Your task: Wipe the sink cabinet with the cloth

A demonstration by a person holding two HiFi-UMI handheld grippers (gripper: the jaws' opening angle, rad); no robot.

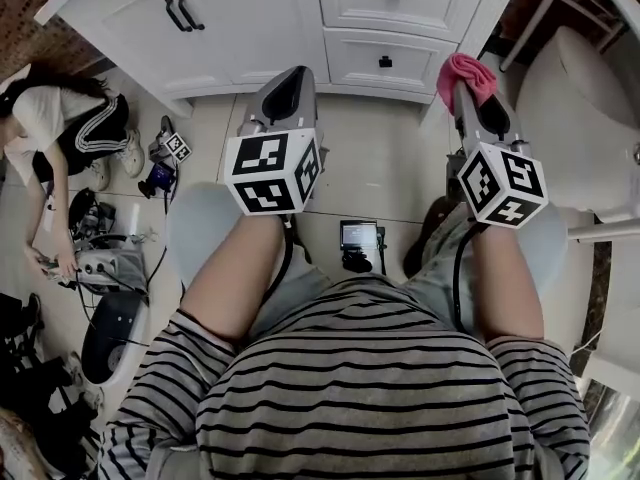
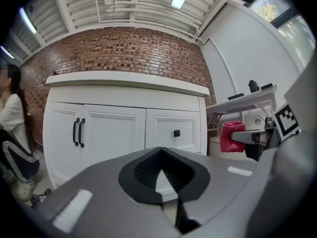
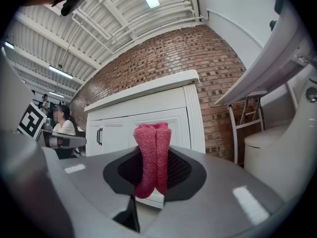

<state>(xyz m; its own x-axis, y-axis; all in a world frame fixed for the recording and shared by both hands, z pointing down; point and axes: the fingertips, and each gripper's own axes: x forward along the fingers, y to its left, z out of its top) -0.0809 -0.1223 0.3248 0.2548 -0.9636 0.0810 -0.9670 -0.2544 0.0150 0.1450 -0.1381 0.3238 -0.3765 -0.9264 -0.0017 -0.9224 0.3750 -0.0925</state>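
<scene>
Room: brick wall [image 2: 124,48] at the back, pale tiled floor [image 1: 370,168], strip lights overhead. A person [image 1: 60,128] sits on the floor off to my left among loose gear.
Cloth: pink cloth [image 3: 152,157], folded into a narrow upright wad. It is up in the air in front of the cabinet's right end and touches nothing but the claw that holds it.
Right claw: the right claw [image 3: 152,175] is clamped on the lower part of the cloth, with the top of the wad standing clear above the tips.
Left claw: the left claw [image 2: 161,168] has its jaws closed tip to tip with nothing between them. It points at the cabinet front and sits level with the right one.
Sink cabinet: white sink cabinet [image 1: 300,18] against the brick. It has two doors with dark door handles [image 2: 78,132] on the left, drawers with a dark knob [image 2: 177,133] on the right, and a pale top overhanging.
Beside it: a white toilet [image 1: 570,98] just to the cabinet's right, and a folding table [image 2: 247,99] behind that.
Progress: my read is that the pickup is done and the wipe has not begun. The cloth is short of every panel, and I see no streak or damp patch on the fronts.
Left to do: close the gap, press the cloth to a panel, then work across the doors, drawers and top.
</scene>
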